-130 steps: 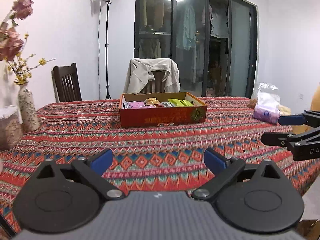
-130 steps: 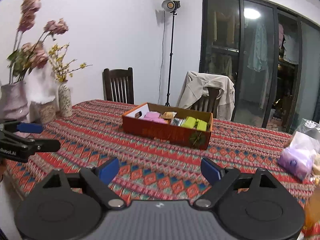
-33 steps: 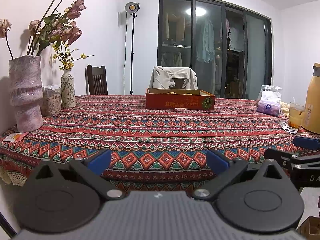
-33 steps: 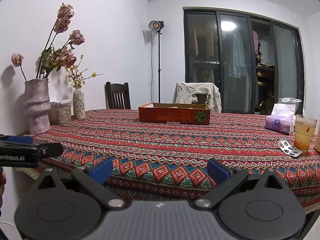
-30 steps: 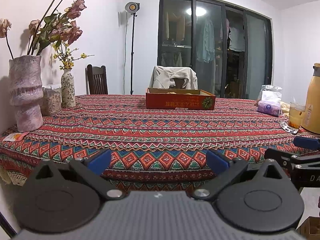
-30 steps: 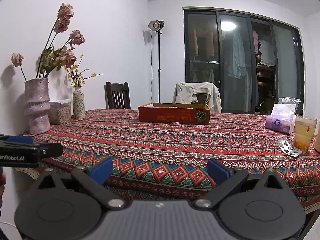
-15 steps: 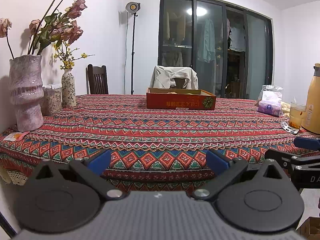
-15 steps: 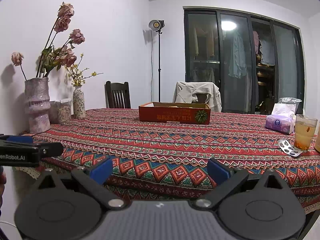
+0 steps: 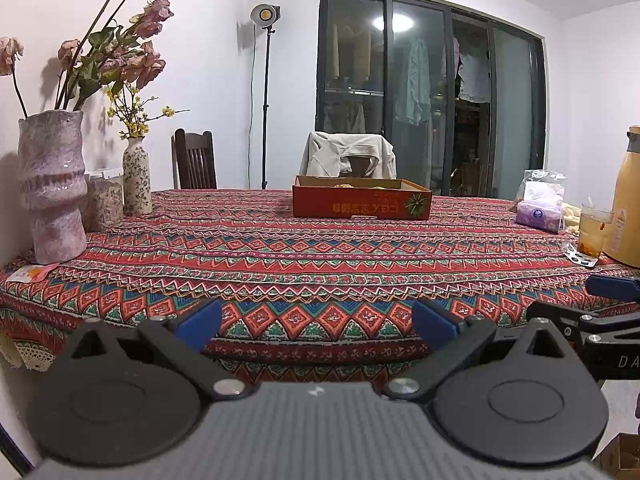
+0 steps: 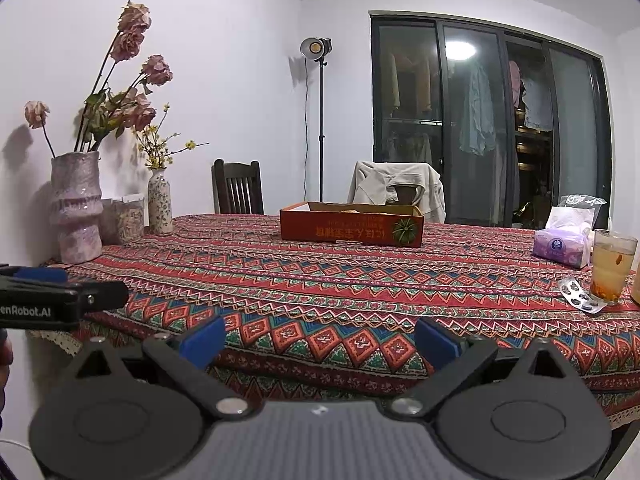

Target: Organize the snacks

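One red box [image 9: 362, 202] sits far across the bench [image 9: 320, 264], near the far edge, and the snacks lie inside it. From this low spot only a few bits of snack peek over its rim, so I cannot count them. The box is straight ahead of both claws and well apart from them. Its long side runs left to right, facing us.

Two claws wait at the near edge of the bench. The left claw [image 9: 316, 320] is spread wide and holds nothing. The right claw [image 10: 318, 338] is spread wide too, and it is empty. Neither one looks much nearer to the box; I think either would have to go a long way forward over the cloth to reach it.

Farther out, on the left side, stand two vases, a big pink vase [image 9: 52, 184] and a small flowered vase [image 9: 137, 182], with one jar [image 9: 105, 198] between them. On the right side there is one purple tissue pack [image 10: 562, 246], one glass of drink [image 10: 612, 272] and one pill strip [image 10: 580, 300].
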